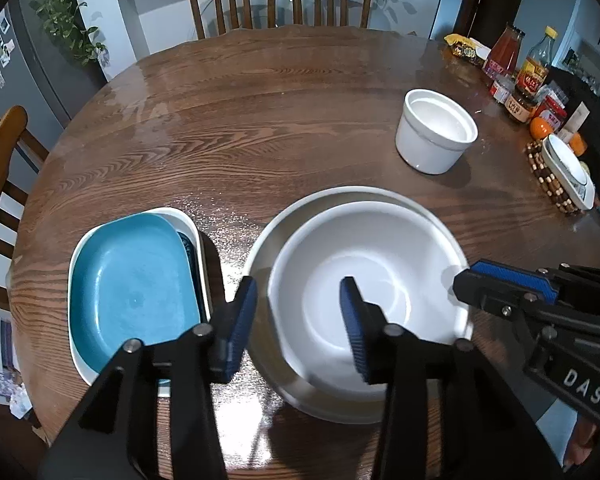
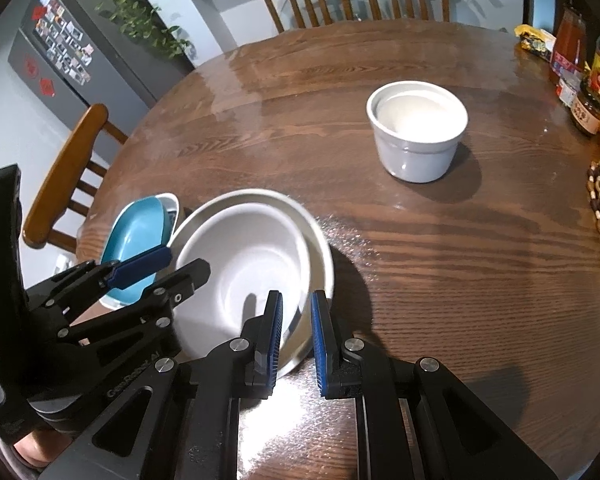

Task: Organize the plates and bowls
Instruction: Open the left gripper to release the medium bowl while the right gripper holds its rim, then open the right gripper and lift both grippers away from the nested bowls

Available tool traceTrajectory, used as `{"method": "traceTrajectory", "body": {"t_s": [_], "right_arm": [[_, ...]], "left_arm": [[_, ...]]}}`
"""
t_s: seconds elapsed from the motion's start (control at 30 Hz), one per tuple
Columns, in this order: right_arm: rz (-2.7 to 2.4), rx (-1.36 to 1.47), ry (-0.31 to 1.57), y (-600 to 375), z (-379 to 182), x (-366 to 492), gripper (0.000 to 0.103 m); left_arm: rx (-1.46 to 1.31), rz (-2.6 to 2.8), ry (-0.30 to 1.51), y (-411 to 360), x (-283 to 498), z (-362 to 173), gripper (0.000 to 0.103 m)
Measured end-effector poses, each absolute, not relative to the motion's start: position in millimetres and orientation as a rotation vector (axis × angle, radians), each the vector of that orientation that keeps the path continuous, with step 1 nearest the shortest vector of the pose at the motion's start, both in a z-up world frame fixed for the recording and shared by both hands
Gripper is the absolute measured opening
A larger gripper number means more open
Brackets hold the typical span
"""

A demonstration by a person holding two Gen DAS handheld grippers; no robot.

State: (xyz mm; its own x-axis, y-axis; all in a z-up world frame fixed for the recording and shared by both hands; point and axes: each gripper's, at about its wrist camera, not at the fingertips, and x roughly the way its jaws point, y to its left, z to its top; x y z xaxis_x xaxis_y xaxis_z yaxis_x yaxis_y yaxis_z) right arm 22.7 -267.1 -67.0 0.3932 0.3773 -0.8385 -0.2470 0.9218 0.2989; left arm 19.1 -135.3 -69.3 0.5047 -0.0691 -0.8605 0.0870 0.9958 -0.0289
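A white bowl [image 1: 364,276] sits nested in a larger grey-rimmed bowl [image 1: 260,240] at the table's near edge; both show in the right wrist view, white bowl [image 2: 236,256] and larger bowl [image 2: 320,248]. My left gripper [image 1: 298,312] is open, its jaws straddling the bowls' left rims. My right gripper [image 2: 296,320] is open with a narrow gap around the right rims; it shows in the left wrist view [image 1: 500,284]. A blue plate [image 1: 132,284] lies in a white rectangular dish [image 1: 192,224] to the left. A small white bowl [image 1: 436,132] stands far right.
The round wooden table [image 1: 260,120] has bottles and jars [image 1: 528,76], oranges and a dish on a beaded mat [image 1: 556,176] along its right edge. Wooden chairs [image 1: 280,0] stand behind and at left. A fridge [image 2: 72,52] stands far left.
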Motion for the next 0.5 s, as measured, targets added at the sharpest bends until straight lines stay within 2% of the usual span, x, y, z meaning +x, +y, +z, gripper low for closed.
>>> {"method": "traceTrajectory", "body": {"t_s": [0.07,0.27,0.4,0.43,0.47,0.5], "right_arm": [[0.388,0.148,1.097,-271,-66,23,0.013],[0.367,0.175,1.096,-281,-67,22,0.014],[0.351,0.195,1.091,-288,-66,22,0.015],[0.346,0.202,1.088,-291,-66,22,0.023],[0.339,0.211,1.083,-294,-65,22,0.035],[0.334,0.219,1.076,-297,-64,22,0.041]], "left_arm": [[0.026,-0.09,1.03,-137,18,-68,0.054],[0.025,-0.084,1.016,-137,18,-64,0.065],[0.031,-0.081,1.013,-139,19,-62,0.066],[0.033,-0.079,1.014,-140,19,-62,0.07],[0.036,-0.075,1.013,-141,19,-62,0.078],[0.038,-0.074,1.01,-142,19,-61,0.079]]}}
